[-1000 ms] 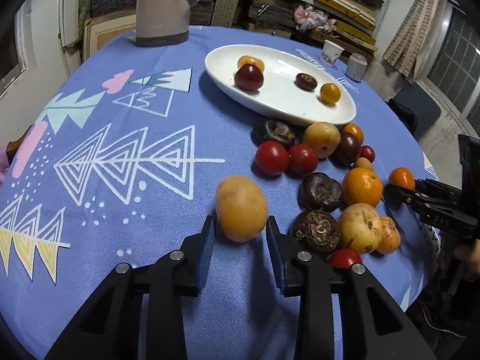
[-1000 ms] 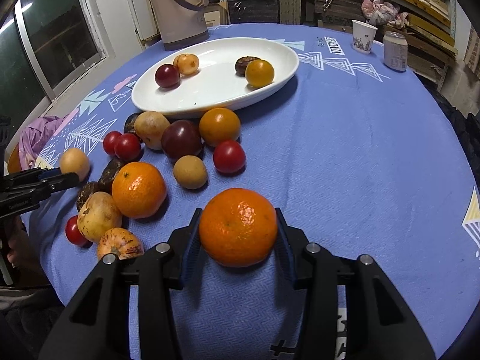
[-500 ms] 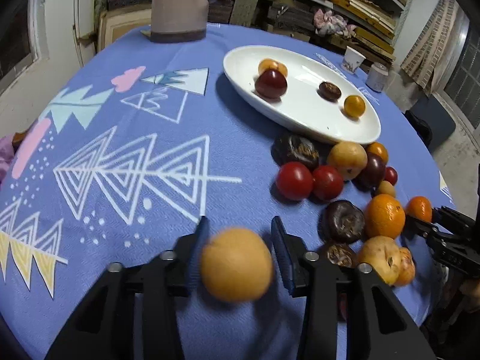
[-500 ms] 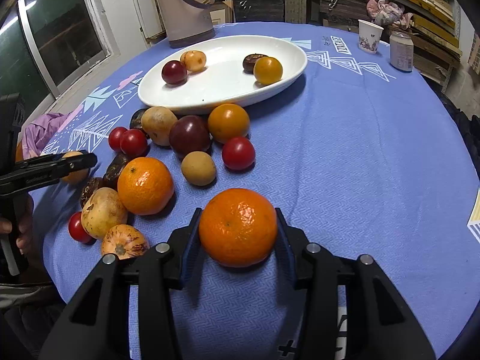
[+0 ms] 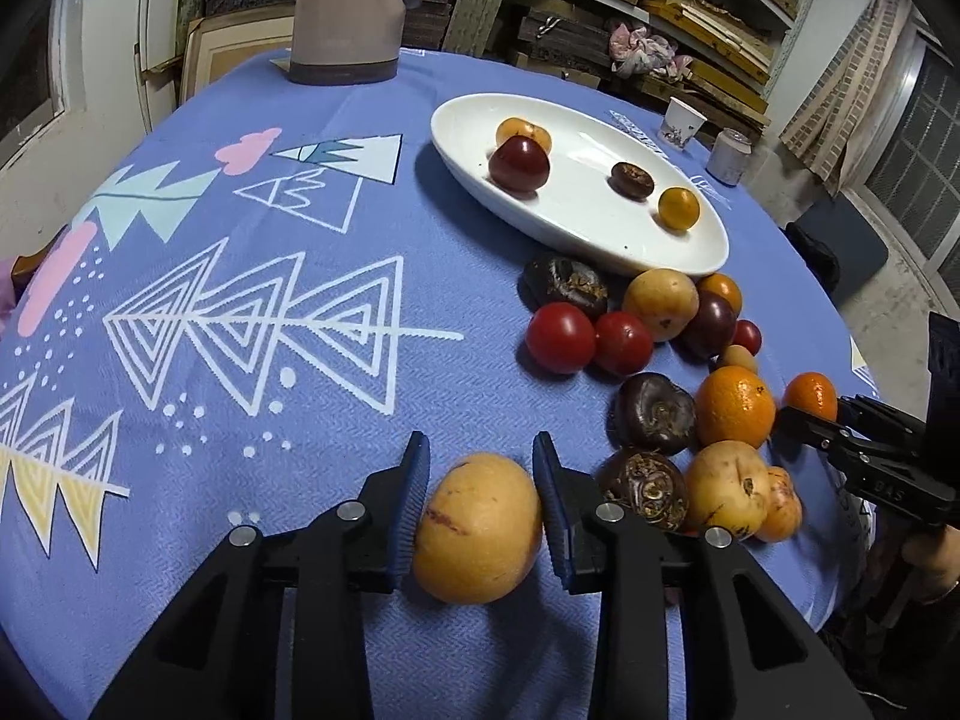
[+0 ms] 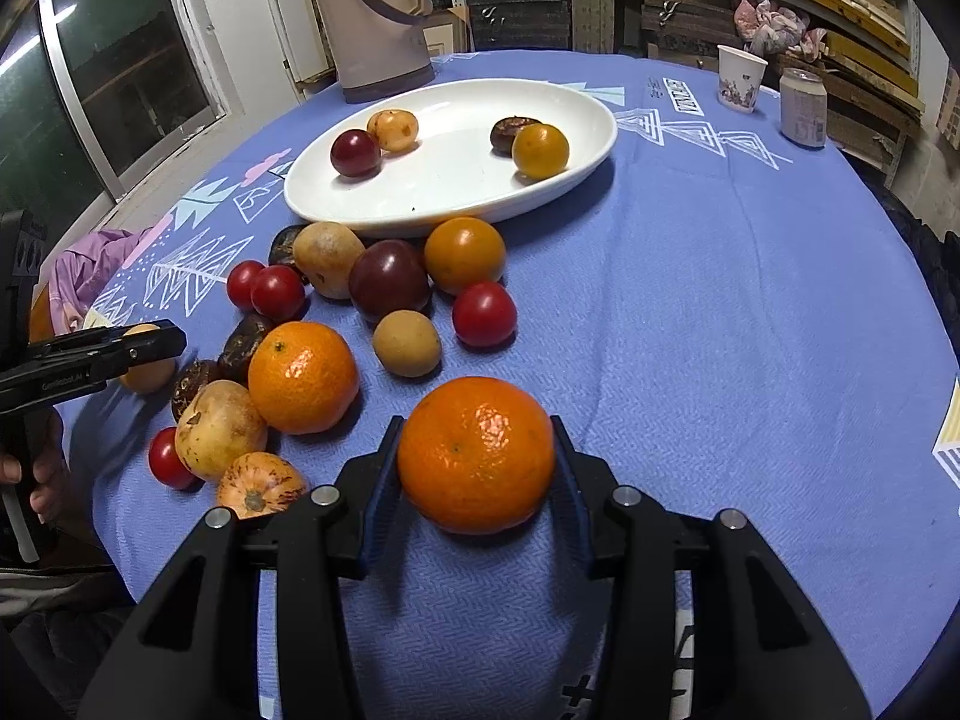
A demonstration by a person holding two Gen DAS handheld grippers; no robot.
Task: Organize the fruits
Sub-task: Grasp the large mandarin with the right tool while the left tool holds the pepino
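Item, left: the left gripper [image 5: 480,483], black with blue ribbed pads, is seen closed on a round tan-yellow fruit with a brown blemish [image 5: 478,527]; the fruit sits between the jaws, both pads apparently pressed to its flanks, and appears lifted clear of the blue patterned tablecloth [image 5: 252,312]. Item, centre: a white oval ceramic plate [image 5: 606,240], lying at about 1 o'clock from the left jaws and well apart from them, is noted with four small fruits on it; a loose cluster of mixed fruits [image 5: 654,384] is spread on the cloth between plate and near edge. Item, right: the right gripper [image 6: 477,462] is seen clamped on a round bright-orange mandarin [image 6: 476,453], held at its widest girth; from these jaws the plate lies at about 11 o'clock, its long axis running from lower left to upper right in that view. Neither fruit has a marked long axis, so orientation is judged unimportant. The right gripper is judged somewhat nearer the plate, with the cluster to be passed over.
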